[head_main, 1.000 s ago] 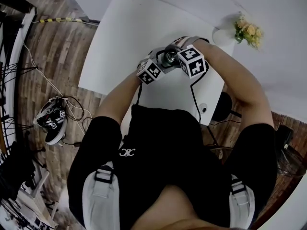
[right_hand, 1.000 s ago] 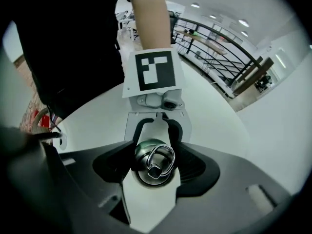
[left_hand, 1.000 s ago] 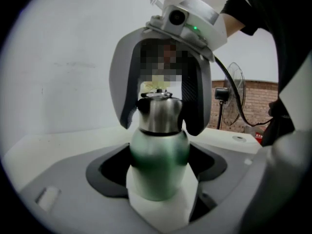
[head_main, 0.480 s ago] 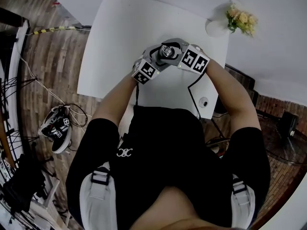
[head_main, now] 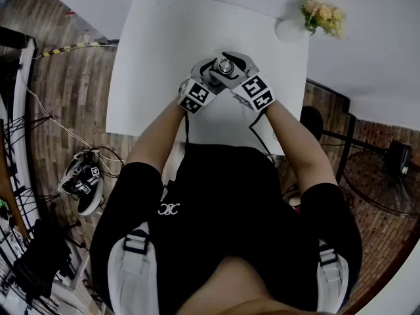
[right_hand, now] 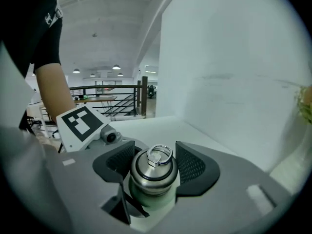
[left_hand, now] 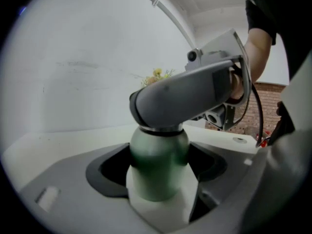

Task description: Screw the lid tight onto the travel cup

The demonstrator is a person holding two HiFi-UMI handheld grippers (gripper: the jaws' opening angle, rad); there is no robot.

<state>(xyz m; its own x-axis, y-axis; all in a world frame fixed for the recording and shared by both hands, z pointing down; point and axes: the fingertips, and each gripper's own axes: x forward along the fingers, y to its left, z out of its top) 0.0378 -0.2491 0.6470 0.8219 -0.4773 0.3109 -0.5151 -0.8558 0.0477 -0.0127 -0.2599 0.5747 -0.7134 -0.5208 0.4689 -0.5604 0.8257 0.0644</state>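
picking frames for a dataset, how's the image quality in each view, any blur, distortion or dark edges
Head view: strong fisheye bows the table edges; dim, muted colour, yet sharp. Left gripper view: the travel cup sits close to the lens and looks soft; black vignette around. Right gripper view: the lid is crisp, the wall behind bright, corners dark.

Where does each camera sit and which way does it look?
Head view: on the person's head, looking steeply down at the table; shows both forearms and the left gripper and right gripper meeting at the lid.
Left gripper view: on the left gripper, looking along its fingers at the travel cup they clamp; right gripper and a forearm above.
Right gripper view: on the right gripper, looking along its fingers at the lid; left gripper's marker cube and an arm at left.
Shared: both gripper views see the cup, from opposite sides.
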